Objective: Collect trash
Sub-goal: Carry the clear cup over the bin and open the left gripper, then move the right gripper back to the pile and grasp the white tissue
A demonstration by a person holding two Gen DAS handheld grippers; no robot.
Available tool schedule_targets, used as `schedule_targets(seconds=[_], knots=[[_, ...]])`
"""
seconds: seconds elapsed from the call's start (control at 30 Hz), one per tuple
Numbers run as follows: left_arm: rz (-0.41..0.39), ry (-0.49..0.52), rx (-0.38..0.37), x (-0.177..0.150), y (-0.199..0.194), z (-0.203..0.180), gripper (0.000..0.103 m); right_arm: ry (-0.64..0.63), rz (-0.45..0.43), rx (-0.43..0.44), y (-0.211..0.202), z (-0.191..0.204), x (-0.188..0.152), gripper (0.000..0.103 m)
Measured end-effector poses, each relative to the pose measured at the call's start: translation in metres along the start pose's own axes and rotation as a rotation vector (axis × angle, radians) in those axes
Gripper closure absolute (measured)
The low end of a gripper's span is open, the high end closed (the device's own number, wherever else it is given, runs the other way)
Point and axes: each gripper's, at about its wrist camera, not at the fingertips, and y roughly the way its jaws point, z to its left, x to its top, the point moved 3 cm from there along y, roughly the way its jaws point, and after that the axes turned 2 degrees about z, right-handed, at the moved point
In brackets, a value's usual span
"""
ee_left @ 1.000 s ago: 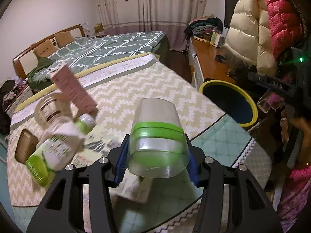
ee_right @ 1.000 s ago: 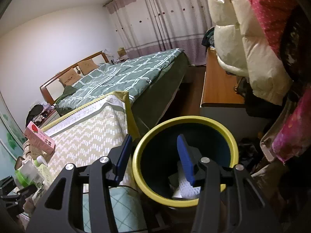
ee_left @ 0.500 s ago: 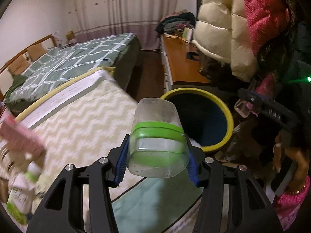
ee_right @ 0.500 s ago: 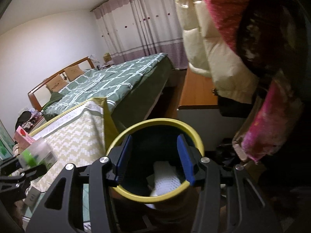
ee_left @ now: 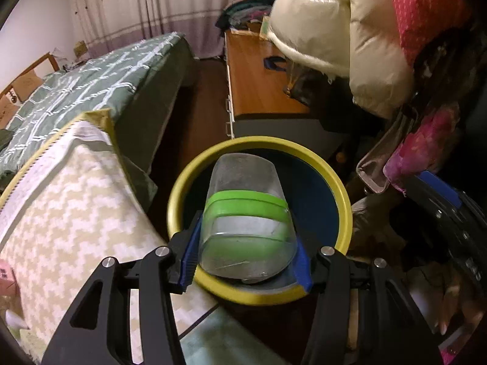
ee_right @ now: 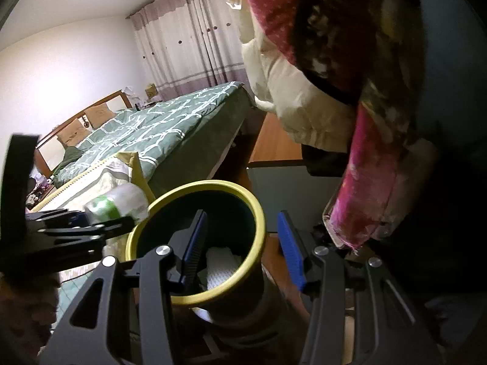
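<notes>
Clear plastic, thin-walled and capped with a green band: that is the bottle (ee_left: 246, 222) pinched in the left gripper (ee_left: 247, 255), whose blue pads are clamped on its two sides near the green-labelled end. It looks empty, so I judge it light and easy to carry, but the wall is soft enough to dent under a hard squeeze and smooth enough to slide if the pinch goes slack. The hold sits low on the widest part of the body, where the plastic seems stiffest, and that strikes me as the right place to take it; the far end tapers and would offer less to bite on.

Just beyond the pads, the bottle hangs over the open mouth of the yellow-rimmed bin (ee_left: 343, 200), its far end well inside the ring of the rim as the left wrist camera sees it. From the right wrist view it appears to sit nearer the bin's left edge, so I cannot say how centred it is. Something white (ee_right: 220, 263) lies at the bottom of the bin.

To the right, the right gripper (ee_right: 240, 243) hovers over the same bin with its jaws apart and nothing between them.

Farther off, a green quilted bed (ee_left: 91, 82) runs toward the curtains (ee_left: 152, 6)
</notes>
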Motion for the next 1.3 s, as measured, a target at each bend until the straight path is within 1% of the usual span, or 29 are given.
schedule_targets(seconds=[0.17,0.2,0.23,0.27,0.3,0.4,0.47,0.53,0.6,0.63,0.73,0.83,0.9,1.03,1.23,1.3], knots=[[0.023,0.021,0.013,0.006,0.018,-0.011,0.052,0.002,0.004,-0.006,-0.002,-0.004,-0.003,0.057],[0.031,0.024,0.015,0.006,0.020,-0.013,0.050,0.002,0.004,-0.006,-0.002,-0.004,-0.003,0.057],[0.027,0.023,0.021,0.007,0.021,-0.012,0.034,0.003,0.002,-0.006,-0.004,-0.003,-0.003,0.056],[0.019,0.021,0.033,0.009,0.021,-0.013,0.026,0.002,0.001,-0.007,-0.005,-0.003,-0.003,0.055],[0.006,0.018,0.047,0.008,0.017,-0.011,0.022,0.002,-0.002,-0.010,-0.006,-0.002,-0.003,0.053],[-0.036,0.006,0.061,0.008,-0.005,-0.006,0.021,-0.004,-0.002,-0.009,-0.010,0.001,-0.003,0.053],[-0.071,-0.020,0.059,0.005,-0.029,0.001,0.019,-0.012,-0.002,-0.004,-0.011,0.006,-0.004,0.052],[-0.110,-0.044,0.044,-0.001,-0.057,0.008,0.014,-0.018,0.002,0.004,-0.011,0.012,-0.004,0.052],[-0.154,-0.063,0.051,-0.010,-0.087,0.019,0.010,-0.029,0.007,0.015,-0.010,0.020,-0.005,0.052],[-0.193,-0.077,0.068,-0.016,-0.108,0.028,0.009,-0.036,0.010,0.024,-0.010,0.026,-0.005,0.052],[-0.269,-0.113,0.131,-0.036,-0.154,0.053,0.005,-0.057,0.019,0.056,-0.008,0.044,-0.007,0.052],[-0.316,-0.161,0.197,-0.059,-0.191,0.083,0.005,-0.091,0.030,0.094,-0.008,0.068,-0.010,0.052],[-0.332,-0.200,0.241,-0.079,-0.212,0.105,0.005,-0.122,0.045,0.129,-0.006,0.089,-0.013,0.052],[-0.362,-0.311,0.357,-0.130,-0.254,0.157,0.005,-0.184,0.080,0.208,-0.004,0.135,-0.023,0.052],[-0.393,-0.467,0.548,-0.206,-0.309,0.231,0.005,-0.289,0.122,0.327,-0.006,0.215,-0.035,0.052],[-0.405,-0.505,0.591,-0.227,-0.323,0.249,0.005,-0.328,0.129,0.364,-0.009,0.246,-0.041,0.052]])
